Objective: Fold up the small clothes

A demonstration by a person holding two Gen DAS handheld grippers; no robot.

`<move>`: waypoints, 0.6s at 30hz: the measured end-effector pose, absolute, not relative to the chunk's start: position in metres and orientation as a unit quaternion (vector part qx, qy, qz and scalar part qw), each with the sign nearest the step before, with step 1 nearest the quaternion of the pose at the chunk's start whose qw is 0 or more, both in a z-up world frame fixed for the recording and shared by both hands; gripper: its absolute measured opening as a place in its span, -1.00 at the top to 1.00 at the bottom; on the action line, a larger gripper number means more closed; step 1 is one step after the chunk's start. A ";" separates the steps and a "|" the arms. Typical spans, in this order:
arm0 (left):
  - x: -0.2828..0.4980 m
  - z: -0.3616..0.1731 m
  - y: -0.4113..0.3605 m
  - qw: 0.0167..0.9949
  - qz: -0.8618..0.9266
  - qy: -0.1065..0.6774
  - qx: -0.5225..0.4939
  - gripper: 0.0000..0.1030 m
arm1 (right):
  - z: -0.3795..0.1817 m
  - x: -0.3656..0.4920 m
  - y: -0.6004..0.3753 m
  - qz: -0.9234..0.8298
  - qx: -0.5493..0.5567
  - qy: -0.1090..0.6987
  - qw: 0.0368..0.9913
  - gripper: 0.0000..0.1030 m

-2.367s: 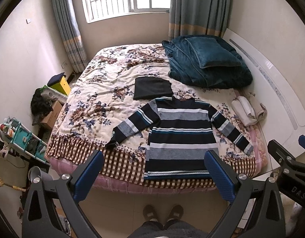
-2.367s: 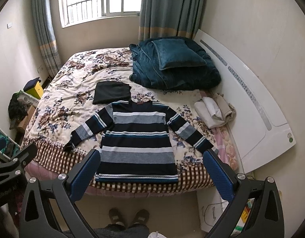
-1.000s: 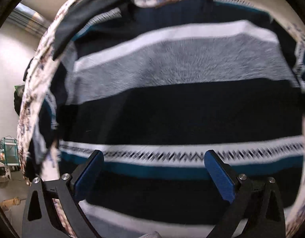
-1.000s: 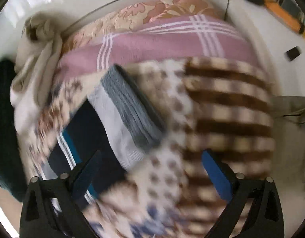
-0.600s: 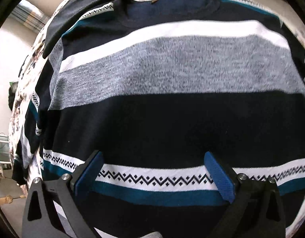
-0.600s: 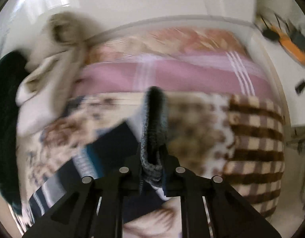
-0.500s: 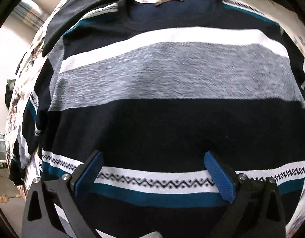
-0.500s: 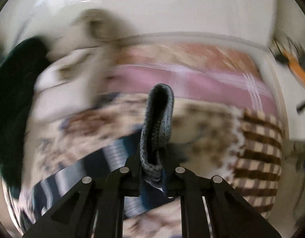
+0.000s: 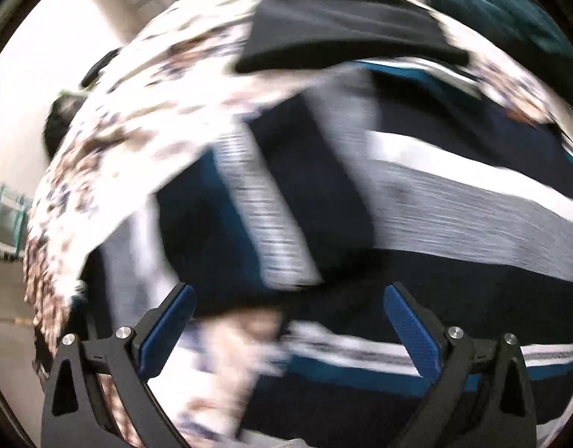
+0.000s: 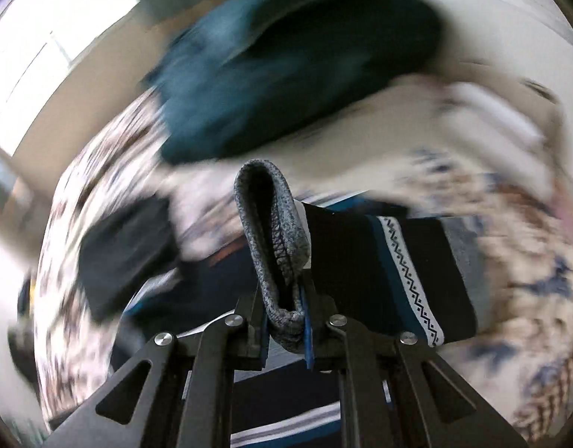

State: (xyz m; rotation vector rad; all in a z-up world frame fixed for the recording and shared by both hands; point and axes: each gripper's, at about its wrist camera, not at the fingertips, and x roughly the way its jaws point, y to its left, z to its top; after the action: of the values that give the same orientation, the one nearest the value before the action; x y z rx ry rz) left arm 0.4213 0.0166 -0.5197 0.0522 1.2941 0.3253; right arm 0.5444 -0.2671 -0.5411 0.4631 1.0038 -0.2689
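Between right gripper [image 10: 284,326] fingers: sweater cuff [image 10: 273,220], clamped; left gripper [image 9: 286,330] apart above sweater [image 9: 454,201].

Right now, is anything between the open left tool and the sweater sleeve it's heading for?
Nothing visible: the left tool hangs open right over the striped sleeve, no object between. The right tool is shut on the other cuff.

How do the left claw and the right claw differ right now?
The left claw is open with its blue pads spread wide; the right claw is shut.
The left claw holds nothing and sits over the striped sweater; the right claw pinches the sweater's grey cuff, which stands up from it.
Both have black frames and blue pads.
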 end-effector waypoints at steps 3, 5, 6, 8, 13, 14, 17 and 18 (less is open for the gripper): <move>0.413 -0.522 0.072 0.778 0.188 0.600 0.011 -1.00 | -0.585 0.569 -0.168 -0.075 0.155 0.513 0.841 0.73; 0.408 -0.524 0.102 0.773 0.207 0.599 0.004 -1.00 | -0.618 0.579 -0.120 -0.058 0.112 0.535 0.835 0.73; 0.404 -0.526 0.120 0.769 0.220 0.600 0.001 -1.00 | -0.632 0.583 -0.103 -0.051 0.096 0.545 0.831 0.74; 0.393 -0.529 0.140 0.762 0.235 0.603 -0.011 -1.00 | -0.650 0.581 -0.081 -0.046 0.070 0.555 0.828 0.74; 0.374 -0.532 0.179 0.752 0.254 0.607 -0.036 -1.00 | -0.663 0.579 -0.037 -0.038 0.032 0.566 0.823 0.74; 0.371 -0.532 0.185 0.751 0.255 0.608 -0.040 -1.00 | -0.664 0.579 -0.031 -0.039 0.028 0.567 0.822 0.74; 0.358 -0.530 0.196 0.748 0.257 0.609 -0.054 -1.00 | -0.675 0.576 -0.021 -0.034 0.009 0.604 0.796 0.69; 0.350 -0.529 0.200 0.745 0.257 0.612 -0.065 -1.00 | -0.671 0.580 -0.027 -0.031 0.019 0.615 0.788 0.66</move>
State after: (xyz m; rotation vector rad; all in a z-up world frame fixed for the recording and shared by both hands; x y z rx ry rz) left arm 0.3503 0.2000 -0.5290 -0.1430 1.3393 0.5632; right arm 0.5798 -0.0273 -0.6707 0.0406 1.3242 -0.0662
